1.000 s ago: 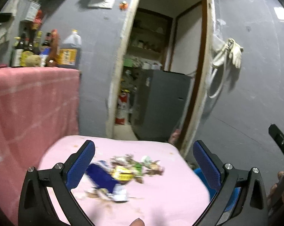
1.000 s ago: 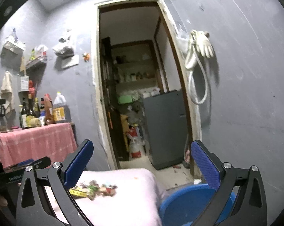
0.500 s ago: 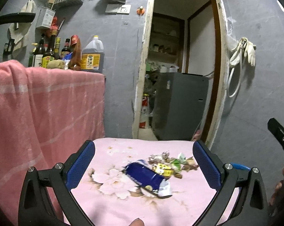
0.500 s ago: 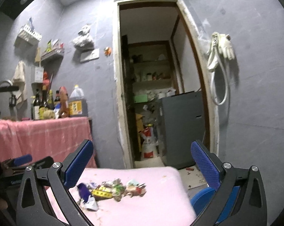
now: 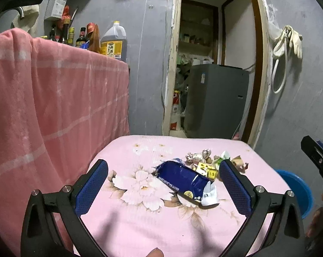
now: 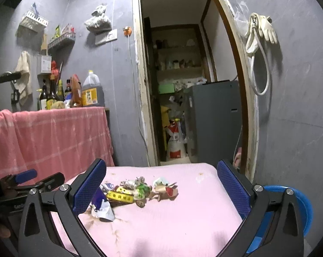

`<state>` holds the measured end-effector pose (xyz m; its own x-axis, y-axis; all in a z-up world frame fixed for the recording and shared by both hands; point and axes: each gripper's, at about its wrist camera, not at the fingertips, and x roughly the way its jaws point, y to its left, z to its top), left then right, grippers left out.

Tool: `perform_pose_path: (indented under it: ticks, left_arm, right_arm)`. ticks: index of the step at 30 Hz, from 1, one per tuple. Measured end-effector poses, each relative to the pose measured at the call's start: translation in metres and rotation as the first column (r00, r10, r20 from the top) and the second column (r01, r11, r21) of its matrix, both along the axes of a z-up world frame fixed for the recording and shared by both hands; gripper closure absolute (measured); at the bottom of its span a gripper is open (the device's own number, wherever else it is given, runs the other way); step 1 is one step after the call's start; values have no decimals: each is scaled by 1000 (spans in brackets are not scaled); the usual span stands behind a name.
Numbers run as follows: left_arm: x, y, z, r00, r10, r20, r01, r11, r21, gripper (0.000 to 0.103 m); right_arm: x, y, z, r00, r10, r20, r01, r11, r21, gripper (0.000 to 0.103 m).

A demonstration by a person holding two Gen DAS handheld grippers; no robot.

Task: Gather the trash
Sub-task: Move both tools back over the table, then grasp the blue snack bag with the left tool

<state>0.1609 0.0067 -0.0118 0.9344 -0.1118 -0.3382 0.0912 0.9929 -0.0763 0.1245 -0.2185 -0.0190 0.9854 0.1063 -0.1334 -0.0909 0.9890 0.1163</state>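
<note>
The left tongs (image 5: 163,184) are spread wide and hold nothing, hovering above a tabletop (image 5: 140,224) covered in a pink floral cloth. Between the blue pads, toward the 1 o'clock side of the left wrist view, lies a crumpled dark blue snack bag (image 5: 180,178) with its torn white end (image 5: 209,196) pointing to 5 o'clock. Just beyond the bag, at about 1 o'clock, sits a small heap of wrappers and scraps (image 5: 213,160), including a yellow packet (image 5: 205,168) touching the bag. None of this trash touches either finger.

The right tongs (image 6: 161,186) are likewise fully parted and empty. In the right wrist view the same trash heap (image 6: 140,189) lies between the pads, nearer the left pad, around 11 o'clock, with the yellow packet (image 6: 119,196) and the bag's white end (image 6: 103,211) close to that pad. The left tongs' fingertip shows at the 9 o'clock edge.

A blue plastic basin (image 6: 298,205) sits below the tabletop's edge at 4 o'clock, partly hidden behind the right finger. At 10 o'clock a pink checked cloth (image 6: 54,135) drapes a higher counter carrying bottles and a large jug of dark liquid (image 6: 91,92). Straight ahead an open doorway shows a grey appliance (image 6: 215,120), and rubber gloves (image 6: 262,30) hang on the wall at 2 o'clock.
</note>
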Motion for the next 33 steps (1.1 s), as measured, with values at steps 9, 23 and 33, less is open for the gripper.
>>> perform_pose_path:
  ticks: [9,23,33]
  left_arm:
    - [20,1,-17,998,2,-63,-2,1000,-1,1]
    - [65,1,-28,967,-68,-246,45,994,-95,5]
    - [108,1,-36,895,-161,-417,57,966,-251,18]
  right_arm:
    - [23,-4,-14,995,36,-91,-35,999,7,0]
    - [75,0,-26,957,117,-266,-131,991,-34,18]
    - [117,2,-40,915,99,-392,-135,989,-65,33]
